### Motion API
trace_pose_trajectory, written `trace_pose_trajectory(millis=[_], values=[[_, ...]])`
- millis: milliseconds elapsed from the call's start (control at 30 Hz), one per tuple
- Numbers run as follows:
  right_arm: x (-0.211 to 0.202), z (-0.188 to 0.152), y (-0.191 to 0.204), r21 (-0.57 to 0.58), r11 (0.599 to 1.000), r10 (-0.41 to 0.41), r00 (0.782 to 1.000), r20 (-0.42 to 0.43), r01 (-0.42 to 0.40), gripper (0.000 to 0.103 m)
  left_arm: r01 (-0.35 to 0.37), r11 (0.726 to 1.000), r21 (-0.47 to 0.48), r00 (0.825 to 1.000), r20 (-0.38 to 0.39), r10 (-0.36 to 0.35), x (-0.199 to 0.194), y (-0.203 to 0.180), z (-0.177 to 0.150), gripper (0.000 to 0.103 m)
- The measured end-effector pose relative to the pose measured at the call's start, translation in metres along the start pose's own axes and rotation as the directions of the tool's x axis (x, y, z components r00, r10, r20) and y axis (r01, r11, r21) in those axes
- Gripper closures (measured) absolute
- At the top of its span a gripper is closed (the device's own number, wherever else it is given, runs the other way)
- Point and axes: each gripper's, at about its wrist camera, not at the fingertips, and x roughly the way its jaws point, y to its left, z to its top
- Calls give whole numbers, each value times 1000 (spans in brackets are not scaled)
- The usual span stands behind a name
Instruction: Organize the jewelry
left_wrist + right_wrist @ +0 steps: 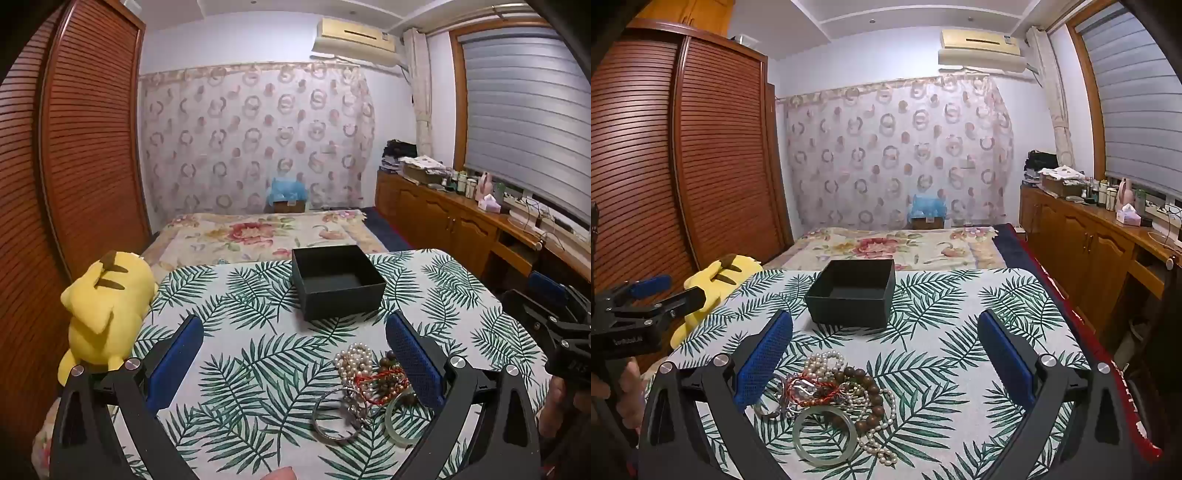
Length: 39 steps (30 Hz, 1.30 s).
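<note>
A heap of jewelry (369,384) lies on the leaf-print table: pearl strands (827,363), brown wooden beads (866,387), a red cord, a silver bangle (334,415) and a pale green jade bangle (824,435). An open, empty black box (337,281) stands further back; it also shows in the right wrist view (851,291). My left gripper (295,354) is open and empty above the table, the heap by its right finger. My right gripper (884,350) is open and empty, the heap by its left finger.
A yellow plush toy (105,314) lies at the table's left edge. Beyond the table (960,295) is a bed with a floral cover (905,245). A louvred wooden wardrobe (683,147) stands left, a wooden sideboard (1089,236) with bottles right.
</note>
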Motion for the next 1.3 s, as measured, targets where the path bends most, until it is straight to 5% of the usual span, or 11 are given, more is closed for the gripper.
trace_pose_trajectory(millis=[1300], values=[[1, -4, 6, -1, 1000, -3, 1000, -6, 3, 2, 7, 1000, -9, 1000, 20, -7, -7, -5, 3, 7]])
